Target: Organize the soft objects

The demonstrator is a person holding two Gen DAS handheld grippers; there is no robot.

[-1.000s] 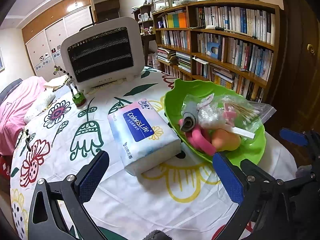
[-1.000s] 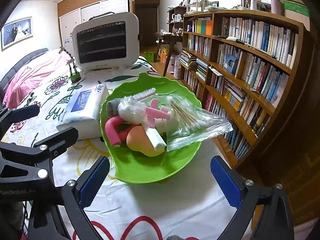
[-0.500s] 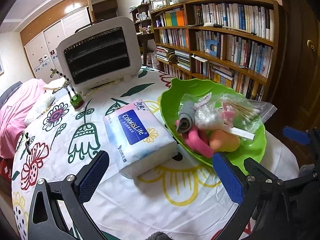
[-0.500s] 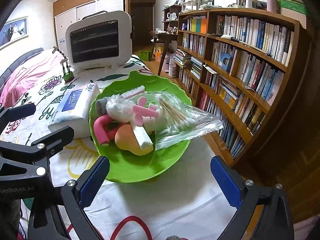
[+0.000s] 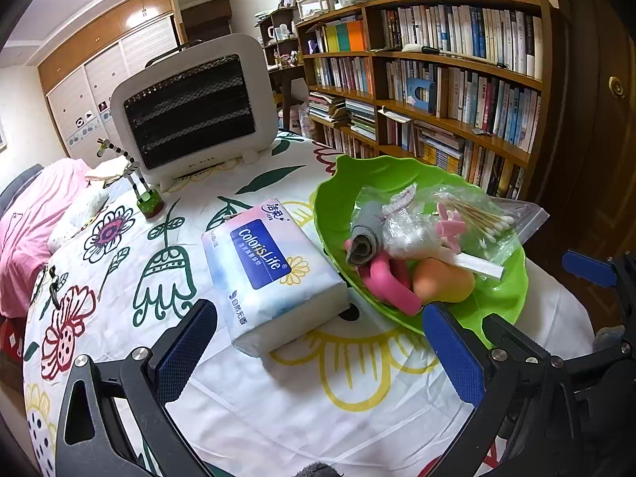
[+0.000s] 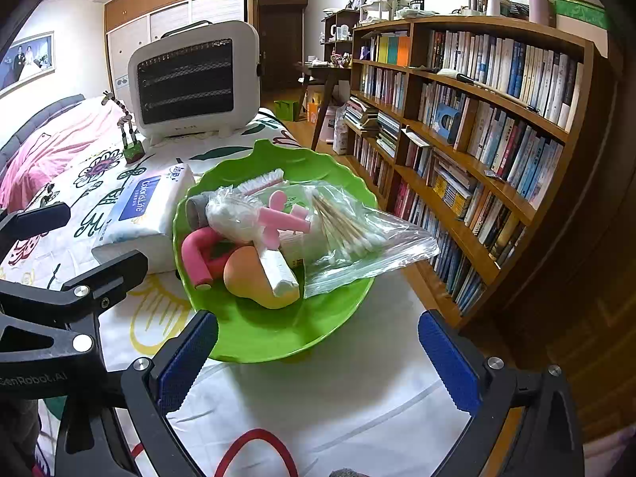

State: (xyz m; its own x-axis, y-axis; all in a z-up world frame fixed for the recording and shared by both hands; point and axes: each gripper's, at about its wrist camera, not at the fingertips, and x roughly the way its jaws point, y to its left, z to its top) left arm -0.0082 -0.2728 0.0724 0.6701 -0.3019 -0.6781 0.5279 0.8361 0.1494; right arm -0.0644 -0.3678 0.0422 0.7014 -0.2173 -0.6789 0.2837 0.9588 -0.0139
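Note:
A green leaf-shaped bowl [image 5: 505, 298] [image 6: 278, 330] sits on the flowered tablecloth. It holds a pink foam roller [image 6: 196, 254], an orange sponge [image 6: 246, 278], a grey rolled cloth [image 5: 363, 234], a white stick [image 6: 278, 270], cotton balls in plastic and a bag of cotton swabs [image 6: 349, 230]. A tissue pack [image 5: 270, 274] [image 6: 143, 218] lies left of the bowl. My left gripper [image 5: 318, 357] is open and empty, just short of the pack. My right gripper [image 6: 318, 361] is open and empty, in front of the bowl.
A white heater [image 5: 190, 111] stands at the back of the table, with a small giraffe figure [image 5: 139, 187] to its left. A bookshelf [image 6: 477, 127] runs along the right. A pink bed [image 5: 35, 214] lies at the left. The table's right edge is close behind the bowl.
Both grippers have drifted slightly; the bowl and pack shift a little leftward in both views. Both stay open and empty.

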